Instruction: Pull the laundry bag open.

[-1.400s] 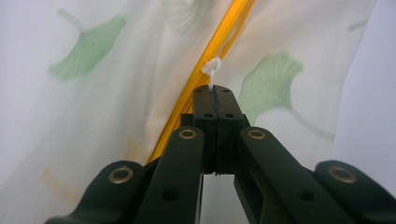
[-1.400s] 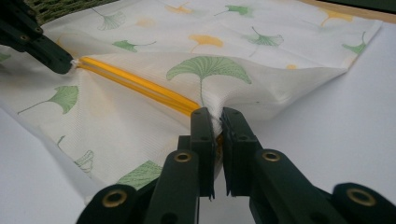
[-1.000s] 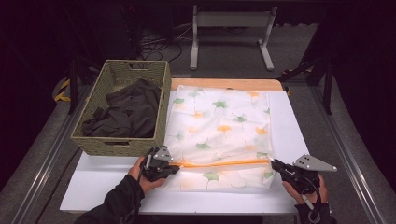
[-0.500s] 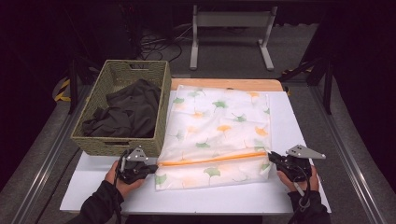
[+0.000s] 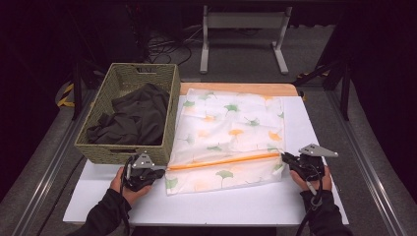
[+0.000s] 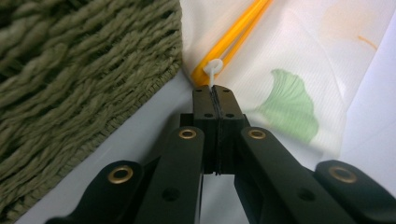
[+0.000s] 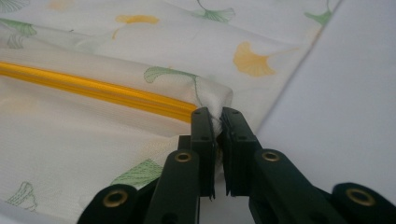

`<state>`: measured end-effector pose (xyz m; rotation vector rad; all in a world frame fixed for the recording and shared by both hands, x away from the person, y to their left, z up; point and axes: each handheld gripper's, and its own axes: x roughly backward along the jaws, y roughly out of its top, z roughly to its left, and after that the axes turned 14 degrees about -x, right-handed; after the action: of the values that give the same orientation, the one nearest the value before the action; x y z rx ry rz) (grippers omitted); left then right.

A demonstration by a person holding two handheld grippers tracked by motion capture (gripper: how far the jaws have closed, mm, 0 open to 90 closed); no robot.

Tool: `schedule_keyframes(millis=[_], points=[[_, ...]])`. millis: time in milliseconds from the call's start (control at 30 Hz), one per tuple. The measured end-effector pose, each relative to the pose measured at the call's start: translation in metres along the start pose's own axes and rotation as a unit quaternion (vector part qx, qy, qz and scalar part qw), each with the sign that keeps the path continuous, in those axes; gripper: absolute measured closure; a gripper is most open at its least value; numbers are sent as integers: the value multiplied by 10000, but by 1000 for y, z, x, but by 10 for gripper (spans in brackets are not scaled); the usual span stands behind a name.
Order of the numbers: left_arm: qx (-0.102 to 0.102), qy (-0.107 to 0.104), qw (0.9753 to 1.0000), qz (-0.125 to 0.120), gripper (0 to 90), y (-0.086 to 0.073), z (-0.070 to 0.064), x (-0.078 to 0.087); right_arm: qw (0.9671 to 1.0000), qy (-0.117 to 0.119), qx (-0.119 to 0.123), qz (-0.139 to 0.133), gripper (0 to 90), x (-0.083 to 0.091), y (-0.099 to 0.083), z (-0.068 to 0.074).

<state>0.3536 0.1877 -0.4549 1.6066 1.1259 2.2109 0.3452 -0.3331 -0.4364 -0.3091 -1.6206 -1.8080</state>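
Note:
A white mesh bag (image 5: 231, 132) printed with green and orange leaves lies flat on the white board. An orange zipper (image 5: 223, 161) runs across it near the front edge. My left gripper (image 5: 163, 171) is at the zipper's left end, beside the basket. In the left gripper view it (image 6: 215, 89) is shut on the white zipper pull (image 6: 214, 69). My right gripper (image 5: 285, 157) is at the zipper's right end. The right gripper view shows it (image 7: 215, 115) pinching a fold of the bag's fabric (image 7: 215, 95) just past the end of the zipper (image 7: 93, 88).
A green woven basket (image 5: 169, 105) holding dark clothes (image 5: 133, 118) stands at the left, close against the bag and my left gripper. The white board (image 5: 236, 204) lies on a wooden tabletop (image 5: 236, 88). A metal stand (image 5: 241, 34) is on the floor behind.
My left gripper has moved left along the zipper with the pull, up to the basket's corner. My right gripper shifted slightly inward and kept its hold. The bag now lies flatter and stretched.

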Motion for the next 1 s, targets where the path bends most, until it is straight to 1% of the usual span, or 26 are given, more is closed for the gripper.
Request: schedule_keyframes(millis=[33,67,100,133,167,200,233,333,367,433,467,500,533,567,600,633,667,700,733,767,800,833,867,933,967,1000], points=[[34,55,10000,-5,900,-1,1,0,9999,-91,-48,-45,847,3,-1,-3],[91,39,9999,-51,900,-2,4,1,9997,-213,-70,-84,847,6,-2,-6],[191,-58,9997,-133,900,-4,6,1,9995,-241,-185,-117,847,9,-3,-11],[216,-123,9995,-169,900,-4,6,1,9991,-240,-329,-155,847,13,-3,-17],[141,-111,9997,-156,900,-2,3,-1,9986,-193,-453,-207,847,16,-4,-22],[97,-128,9998,-141,900,0,0,-2,9983,-93,-527,-236,846,18,-5,-24],[18,-116,9998,-131,900,2,-3,-3,9985,-48,-499,-217,844,18,-5,-23],[-79,-89,9997,-208,900,3,-5,-1,9995,-80,-294,-74,824,18,-8,-16],[-30,-116,9994,-332,900,1,-5,1,9997,-92,-233,-27,806,18,-10,-14],[-59,-180,9986,-495,900,-2,-5,4,9997,-58,-196,124,740,22,-13,-15],[-64,-145,9985,-532,892,-4,-6,6,9997,-100,-173,154,700,24,-14,-16],[17,-178,9977,-647,831,-6,-8,8,9994,-227,-101,228,642,27,-16,-17],[17,-178,9977,-647,759,-6,-8,8,9994,-227,-101,228,642,27,-16,-17],[-71,-124,9974,-702,718,-6,-8,11,9989,-359,-63,292,557,35,-18,-21],[-71,-124,9974,-702,680,-6,-8,11,9991,-345,-34,251,538,40,-17,-21],[-12,-178,9968,-785,632,-7,-9,12,9992,-349,26,179,515,44,-16,-20],[39,-200,9964,-827,632,-7,-9,13,9992,-349,26,179,515,44,-16,-20],[96,-226,9964,-808,566,-6,-9,12,9993,-349,144,80,504,49,-14,-18],[112,-249,9963,-812,490,-5,-11,11,9991,-325,280,-26,502,54,-12,-14],[100,-252,9965,-792,456,-3,-14,8,9987,-266,409,-131,501,57,-9,-10],[137,-251,9968,-742,408,-1,-16,5,9979,-255,562,-205,497,59,-5,-3],[125,-245,9972,-696,379,1,-18,3,9966,-321,720,-235,494,61,-2,3],[105,-323,9972,-669,374,4,-22,-1,9956,-355,820,-270,509,63,1,7],[35,-312,9977,-594,361,7,-23,-6,9945,-97,934,-471,579,68,8,21],[39,-364,9979,-542,374,8,-25,-10,9938,36,990,-499,615,67,9,26],[18,-308,9987,-400,400,12,-27,-15,9929,238,1075,-454,643,63,11,34]])
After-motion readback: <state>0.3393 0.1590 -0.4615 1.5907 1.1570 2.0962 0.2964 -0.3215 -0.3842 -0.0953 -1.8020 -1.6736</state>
